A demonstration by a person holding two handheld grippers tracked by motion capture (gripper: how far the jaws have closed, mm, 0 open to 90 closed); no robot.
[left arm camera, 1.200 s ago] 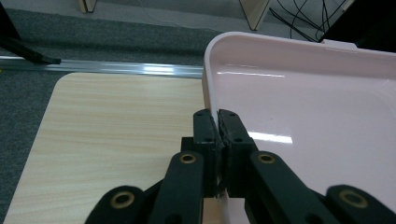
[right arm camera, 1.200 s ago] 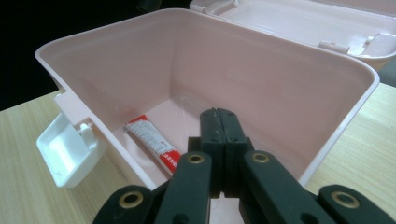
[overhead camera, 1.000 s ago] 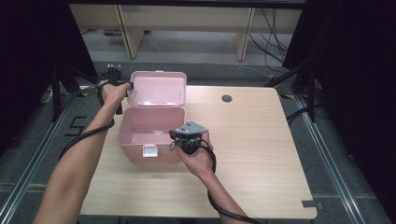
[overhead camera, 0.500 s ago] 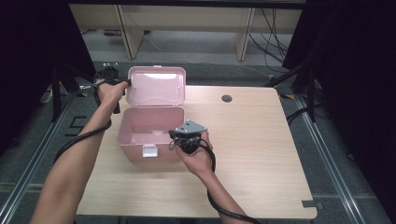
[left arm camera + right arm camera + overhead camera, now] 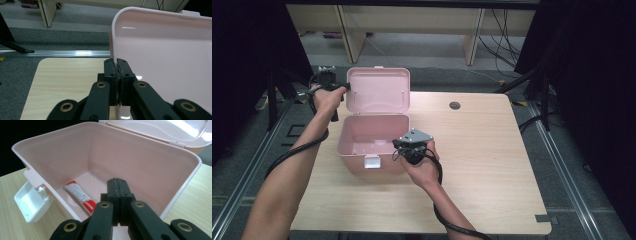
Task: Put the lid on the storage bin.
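**Pink box held open on the table**

The pink box [image 5: 372, 140] sits left of the table's centre, its lid [image 5: 379, 90] upright at 12 o'clock. The left gripper [image 5: 343, 87] pinches the lid's edge at 9 o'clock; the right gripper [image 5: 404, 150] — jaws closed, empty — rests at the box's 3 o'clock rim. A red-and-white sachet [image 5: 79, 195] lies inside. Wooden table [image 5: 482, 165], grey floor [image 5: 427, 55] beyond.

Bright overhead light, glare on the pink lid [image 5: 162, 50], dark surroundings.

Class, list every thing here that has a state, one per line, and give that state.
Box: open, upright on table.
Lid: raised, standing upright.
Latch: undone, hanging outside the front wall.
Sachet: lying flat inside box.
Left gripper: shut on lid edge.
Right gripper: shut on the box's wall.
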